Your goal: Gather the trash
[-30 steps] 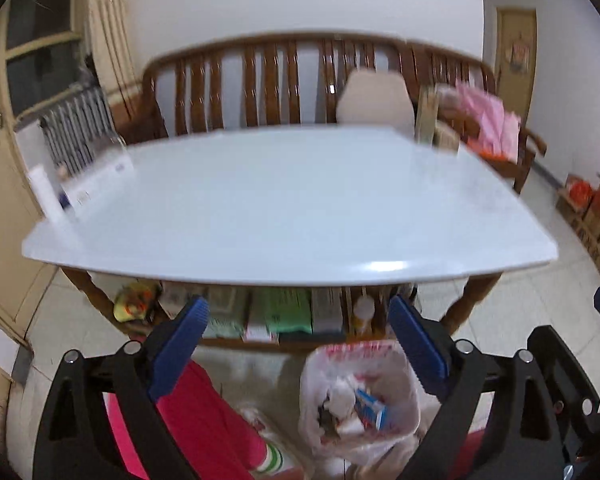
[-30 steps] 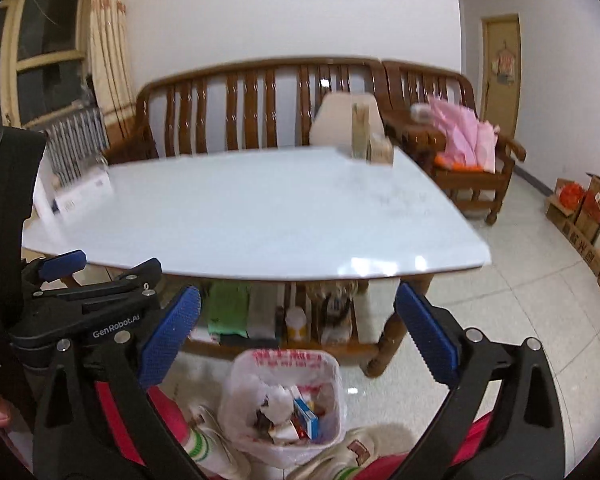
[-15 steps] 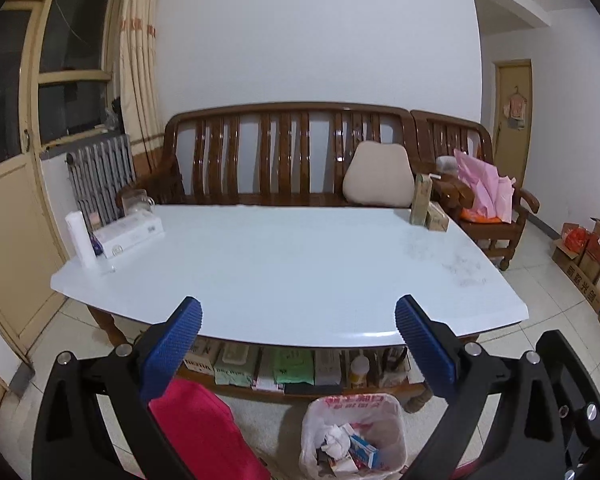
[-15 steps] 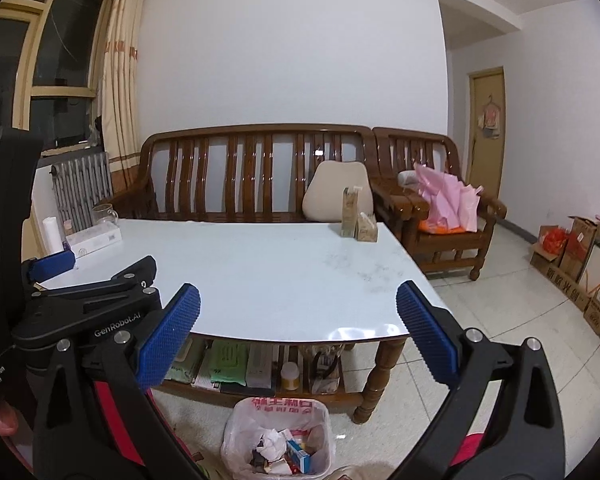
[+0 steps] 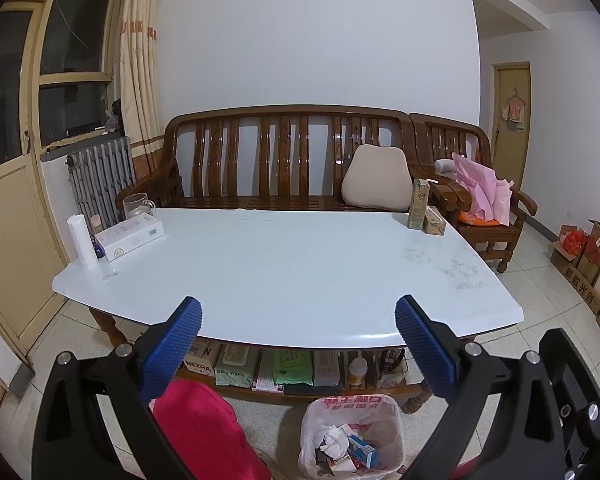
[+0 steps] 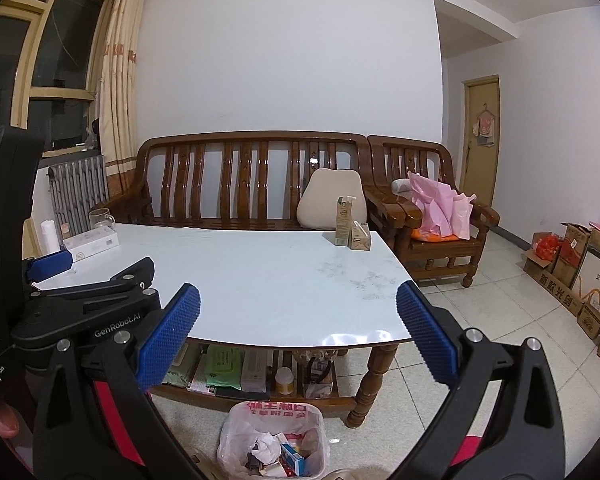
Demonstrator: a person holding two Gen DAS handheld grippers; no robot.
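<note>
A bin lined with a white plastic bag (image 5: pixel 352 436) stands on the floor in front of the white table (image 5: pixel 284 276); it holds crumpled paper and a small blue box. It also shows in the right wrist view (image 6: pixel 274 442). A tall carton with a straw (image 5: pixel 419 203) and a small box (image 5: pixel 435 225) stand at the table's far right corner. My left gripper (image 5: pixel 298 342) is open and empty, above the table's near edge. My right gripper (image 6: pixel 298 338) is open and empty, to its right.
A tissue box (image 5: pixel 130 236), a white tube (image 5: pixel 82 244) and a glass mug (image 5: pixel 137 204) sit at the table's left end. A wooden bench (image 5: pixel 284 160) with a cushion stands behind. Cardboard boxes (image 6: pixel 572 268) line the right wall. Packs fill the shelf under the table.
Both grippers have risen and tilted up from looking down at the bin and table edge. The table and bench now show from farther back. Both stay open.
</note>
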